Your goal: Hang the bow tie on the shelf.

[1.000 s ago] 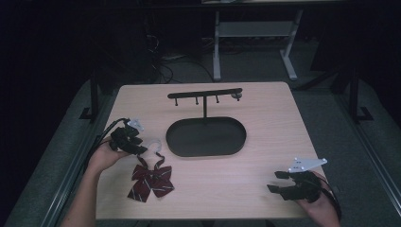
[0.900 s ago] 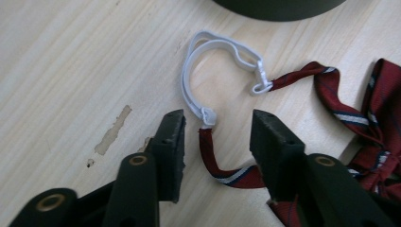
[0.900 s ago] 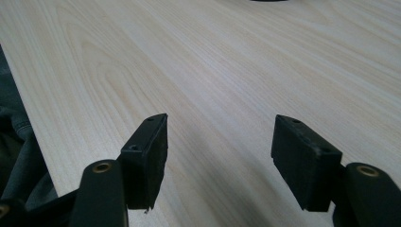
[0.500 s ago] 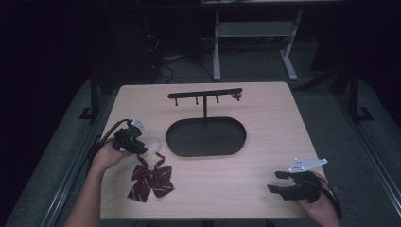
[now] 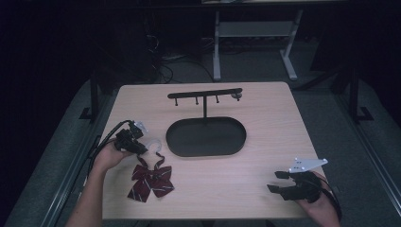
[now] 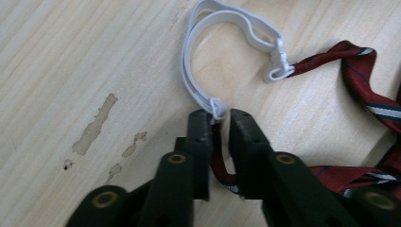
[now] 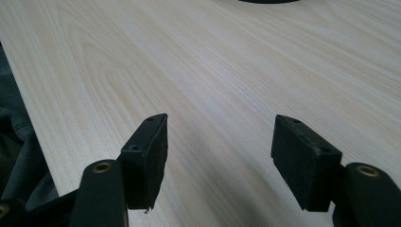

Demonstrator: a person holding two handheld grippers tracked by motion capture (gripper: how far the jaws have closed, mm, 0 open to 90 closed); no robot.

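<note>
1. The bow tie [image 5: 152, 180], dark red with pale stripes, lies flat on the table [image 5: 265, 142] near its left front corner. Its white strap [image 6: 203, 56] curls away from the knot in a loop, ending in a small white clasp [image 6: 279, 66].
2. The left tongs [image 6: 219, 124] have just been closing on the spot where the strap meets the red band. That bit of cloth sits between the jaws, which stand narrow, but a slim gap shows on either side, so I judge the pads are not yet pressing firmly.
3. The right tongs [image 7: 220, 146] hang wide apart over bare wood near the right front corner, holding nothing.
4. Behind the tie stands a black stand [image 5: 204, 94], a crossbar with small hooks above an oval tray [image 5: 206, 137]. The strap probably belongs on one of those hooks.
5. What could go wrong: the grip falls on a thin, slack strip, so a lift before the jaws have closed fully may let it slide out. If only the strap's edge is caught, the tie's weight could pull it free. A loop that hangs twisted may miss the hook.
6. Hard to make out: the left hand and tongs cover the strap's near end in the high view. The tie's lower part is cut off in the left gripper view, and the hooks are too small to judge.
</note>
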